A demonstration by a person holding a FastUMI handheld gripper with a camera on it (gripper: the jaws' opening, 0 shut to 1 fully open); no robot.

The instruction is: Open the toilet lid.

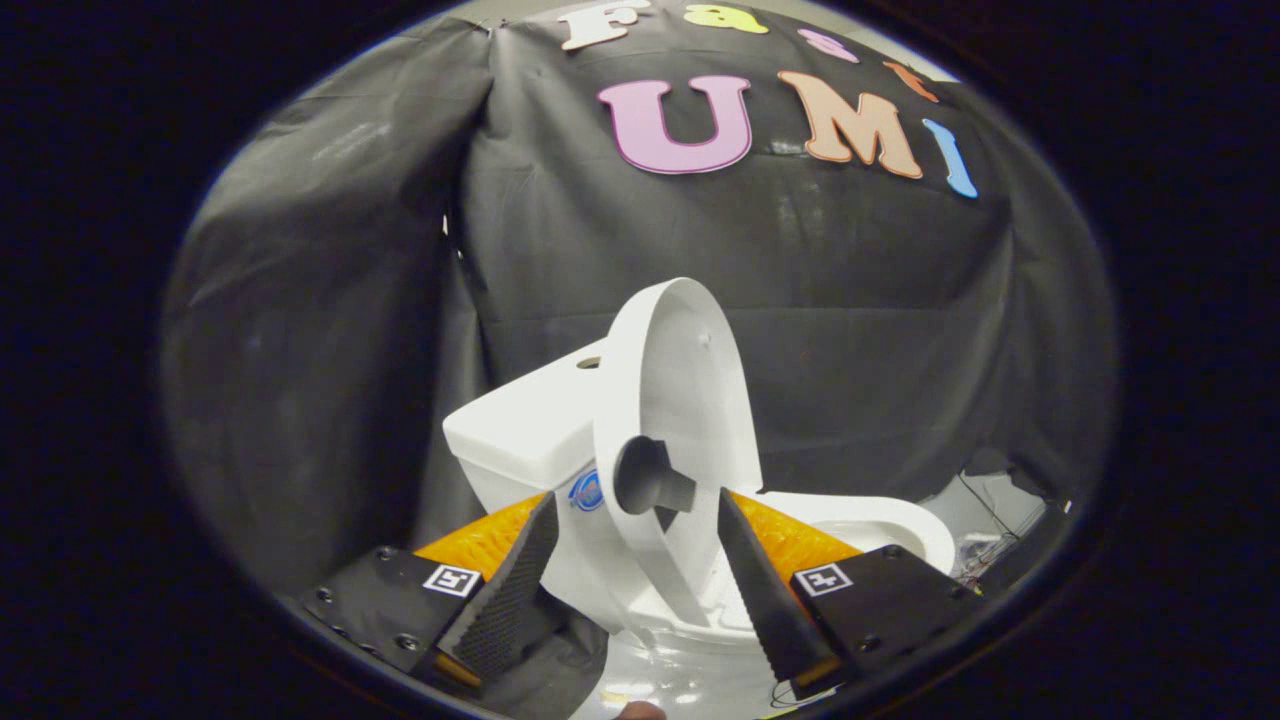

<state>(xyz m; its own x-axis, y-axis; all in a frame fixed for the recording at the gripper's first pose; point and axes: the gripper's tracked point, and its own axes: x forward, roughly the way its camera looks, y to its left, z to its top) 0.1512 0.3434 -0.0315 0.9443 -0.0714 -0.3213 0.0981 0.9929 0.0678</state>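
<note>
A small white toilet stands just ahead of my fingers. Its tank (525, 425) is to the left and its bowl rim (880, 525) runs off to the right. The lid (690, 370) is raised, standing nearly upright against the tank. A dark round knob (650, 478) sticks out of the lid's lower part. My gripper (637, 498) is open. The knob and the lid's lower edge sit between the two fingers, and neither finger (515, 575) touches them. The lid hides part of the bowl.
The black cloth wall (330, 330) hangs close behind and to the left of the toilet. Thin cables (985, 545) lie to the right of the bowl. A glossy white surface (680, 680) shows below the fingers.
</note>
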